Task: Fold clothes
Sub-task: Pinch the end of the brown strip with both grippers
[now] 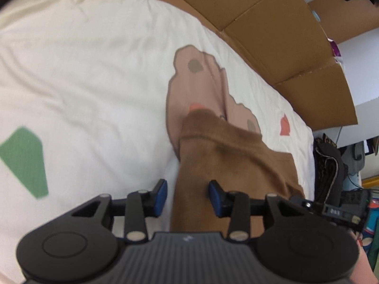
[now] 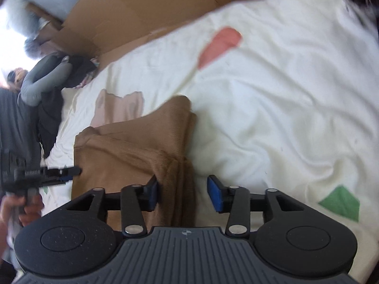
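Folded brown garment (image 1: 227,156) of soft, matt, fuzzy cloth on a creased white cotton-like bed sheet (image 1: 94,71); matt black plastic tongs (image 2: 181,195) with blue rubbery pads (image 2: 215,196); plain brown cardboard (image 1: 272,35) behind

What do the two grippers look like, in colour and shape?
Both look alike. The left gripper and the right gripper have black link arms with silver pins, blue pads on the fingers, two round black discs, and a grey ribbed body with a small white mark.
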`<state>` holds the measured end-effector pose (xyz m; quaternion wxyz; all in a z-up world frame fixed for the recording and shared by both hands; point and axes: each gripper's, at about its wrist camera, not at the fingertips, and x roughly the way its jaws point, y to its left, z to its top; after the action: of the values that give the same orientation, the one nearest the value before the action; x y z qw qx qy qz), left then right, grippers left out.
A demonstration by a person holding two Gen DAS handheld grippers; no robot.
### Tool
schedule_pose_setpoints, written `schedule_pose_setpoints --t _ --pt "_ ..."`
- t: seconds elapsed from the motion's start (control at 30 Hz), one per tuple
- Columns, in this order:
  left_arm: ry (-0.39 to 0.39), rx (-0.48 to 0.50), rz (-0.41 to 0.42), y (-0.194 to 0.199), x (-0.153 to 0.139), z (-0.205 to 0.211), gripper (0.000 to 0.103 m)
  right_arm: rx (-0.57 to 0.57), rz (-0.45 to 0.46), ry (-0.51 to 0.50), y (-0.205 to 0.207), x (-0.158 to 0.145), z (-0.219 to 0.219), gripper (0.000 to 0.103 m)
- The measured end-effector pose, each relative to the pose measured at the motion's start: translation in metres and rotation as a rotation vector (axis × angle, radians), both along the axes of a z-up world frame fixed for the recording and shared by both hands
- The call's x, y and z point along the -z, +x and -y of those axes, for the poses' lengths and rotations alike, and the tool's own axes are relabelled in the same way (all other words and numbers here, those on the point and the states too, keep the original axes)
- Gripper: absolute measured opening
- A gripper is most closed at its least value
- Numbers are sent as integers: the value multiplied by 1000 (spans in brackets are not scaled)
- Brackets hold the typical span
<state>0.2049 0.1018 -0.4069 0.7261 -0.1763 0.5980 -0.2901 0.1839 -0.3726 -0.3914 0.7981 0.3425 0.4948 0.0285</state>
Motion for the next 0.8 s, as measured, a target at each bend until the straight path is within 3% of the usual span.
schedule_pose_setpoints --t 0.2,0.57,0.73,0.8 --pt "-13 18 -20 1 4 3 41 48 -24 161 8 18 12 50" --pt "-63 21 -64 1 10 6 41 -17 -3 216 25 23 11 51" --pt "-132 -29 -88 5 19 3 41 -55 29 187 28 20 5 50" --pt "-149 -26 -84 7 21 6 41 -78 40 165 29 18 3 46"
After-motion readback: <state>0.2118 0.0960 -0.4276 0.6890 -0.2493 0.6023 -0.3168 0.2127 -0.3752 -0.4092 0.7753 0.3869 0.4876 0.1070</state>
